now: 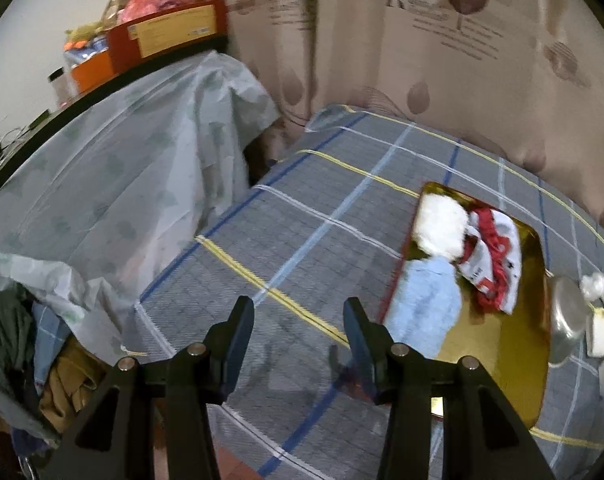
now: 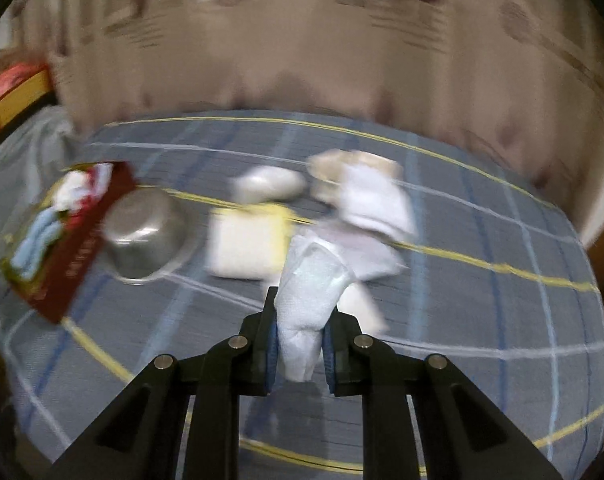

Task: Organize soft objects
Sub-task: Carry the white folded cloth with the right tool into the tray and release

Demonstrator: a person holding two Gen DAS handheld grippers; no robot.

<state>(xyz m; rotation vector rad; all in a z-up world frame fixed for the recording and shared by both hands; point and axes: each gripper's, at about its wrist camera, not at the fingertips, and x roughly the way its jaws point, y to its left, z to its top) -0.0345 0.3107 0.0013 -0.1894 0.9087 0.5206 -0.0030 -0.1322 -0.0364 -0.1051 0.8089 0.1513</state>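
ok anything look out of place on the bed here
One thing: a metal bowl lies tipped on its side beside the red tray, a hard item among soft cloths. The right gripper holds a white cloth; otherwise nothing stands out.

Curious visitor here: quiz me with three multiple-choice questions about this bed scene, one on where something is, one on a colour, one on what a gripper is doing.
1. Where does the light blue towel lie?
A. in the gold tray
B. in the metal bowl
C. on the floor

2. What colour is the cloth in the right gripper?
A. red
B. white
C. green

3. What is the left gripper doing?
A. gripping a towel
B. gripping the bowl
C. open, holding nothing

Answers: 1 A, it rests on the tray's gold floor. 2 B, white fabric sits between the pads. 3 C, only bedspread shows between its fingers.
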